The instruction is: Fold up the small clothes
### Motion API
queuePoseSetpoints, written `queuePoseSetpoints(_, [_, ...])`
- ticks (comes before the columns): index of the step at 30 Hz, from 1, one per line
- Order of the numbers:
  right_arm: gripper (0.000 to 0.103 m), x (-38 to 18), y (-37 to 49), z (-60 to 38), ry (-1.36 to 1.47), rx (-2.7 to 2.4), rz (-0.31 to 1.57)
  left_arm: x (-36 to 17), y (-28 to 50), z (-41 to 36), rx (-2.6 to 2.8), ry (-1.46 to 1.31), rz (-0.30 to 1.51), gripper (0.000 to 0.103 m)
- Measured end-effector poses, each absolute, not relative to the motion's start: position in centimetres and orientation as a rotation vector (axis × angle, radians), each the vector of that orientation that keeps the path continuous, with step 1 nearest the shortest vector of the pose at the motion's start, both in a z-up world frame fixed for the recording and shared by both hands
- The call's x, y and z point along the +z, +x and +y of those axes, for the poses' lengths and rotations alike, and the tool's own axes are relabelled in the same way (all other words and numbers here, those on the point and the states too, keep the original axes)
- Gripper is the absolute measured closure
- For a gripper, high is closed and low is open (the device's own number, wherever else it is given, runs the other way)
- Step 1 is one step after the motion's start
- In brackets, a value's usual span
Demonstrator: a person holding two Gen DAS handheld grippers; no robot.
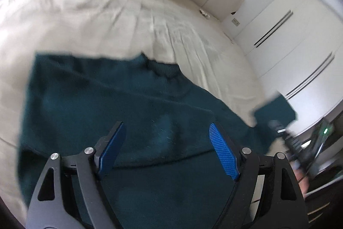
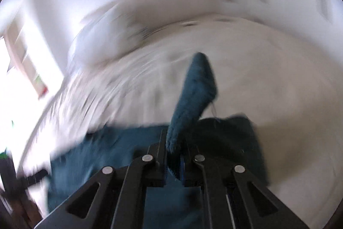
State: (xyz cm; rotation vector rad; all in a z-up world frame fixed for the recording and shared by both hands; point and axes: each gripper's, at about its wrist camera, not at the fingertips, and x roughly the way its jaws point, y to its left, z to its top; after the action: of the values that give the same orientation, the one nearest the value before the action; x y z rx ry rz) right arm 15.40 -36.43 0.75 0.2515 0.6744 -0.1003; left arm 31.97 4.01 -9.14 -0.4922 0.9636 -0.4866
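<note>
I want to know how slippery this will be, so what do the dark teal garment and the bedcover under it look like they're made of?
The dark teal garment looks like a thick knit, probably wool or acrylic: matte, fuzzy, with a ribbed edge where the right tool pinches it. The bedcover looks like smooth woven cotton, cream and matte, with fine creases; the blur leaves this uncertain.

1. Left tongs point(image 1: 167, 151) point downward with the blue pads point(image 1: 224, 152) spread wide apart, nothing clamped between them.
2. Right tongs point(image 2: 174, 156) are closed tight, pinching a fold of teal garment point(image 2: 193, 96).
</note>
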Motion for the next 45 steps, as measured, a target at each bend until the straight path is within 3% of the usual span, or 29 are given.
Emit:
queuePoseSetpoints(7, [0.093, -5.9, 19.2, -23.3, -0.051, 0.064, 0.833, -13.4, 34.4, 1.2, -0.71, -0.698, 1.173, 0.023])
queuePoseSetpoints(17, [0.093, -7.1, 17.2, -21.2, -0.147, 0.06, 0.798, -15.8, 35.4, -0.2, -0.784, -0.932, 1.26, 0.023])
queuePoseSetpoints(23, [0.092, -7.3, 16.9, -20.2, -0.174, 0.097, 0.789, -15.9, 36.3, -1.3, -0.782, -0.91, 1.32, 0.026])
queuePoseSetpoints(25, [0.091, -7.5, 16.6, -20.0, -0.176, 0.11, 0.792, -15.9, 36.7, -1.7, -0.789, -0.895, 1.336, 0.054])
queuePoseSetpoints(27, [0.088, -7.5, 16.4, -20.0, -0.17, 0.124, 0.791, -16.1, 37.1, -1.8, -0.781, -0.88, 1.344, 0.071])
queuePoseSetpoints(29, [0.082, -7.5, 16.0, -20.4, -0.16, 0.132, 0.786, -16.2, 37.3, -1.7, -0.779, -0.868, 1.343, 0.08])
queuePoseSetpoints(30, [0.078, -7.4, 15.6, -20.8, -0.136, 0.146, 0.783, -16.2, 37.4, -1.7, -0.774, -0.855, 1.341, 0.086])
queuePoseSetpoints(31, [0.065, -7.4, 15.4, -21.1, -0.115, 0.153, 0.784, -16.1, 37.3, -1.6, -0.769, -0.847, 1.337, 0.094])
queuePoseSetpoints(32, [0.053, -7.2, 15.0, -21.7, -0.077, 0.16, 0.786, -16.1, 37.4, -1.4, -0.762, -0.843, 1.331, 0.095])
queuePoseSetpoints(35, [0.032, -6.3, 13.1, -25.5, 0.162, 0.154, 0.744, -15.9, 37.6, -0.8, -0.733, -0.823, 1.308, 0.096])
queuePoseSetpoints(37, [0.024, -6.6, 12.1, -28.4, 0.348, 0.136, 0.721, -15.1, 37.5, 0.1, -0.718, -0.79, 1.281, 0.096])
queuePoseSetpoints(45, [0.021, -13.6, 11.0, -41.2, 1.242, 0.019, 0.675, -10.7, 38.1, 4.2, -0.654, -0.679, 1.116, 0.096])
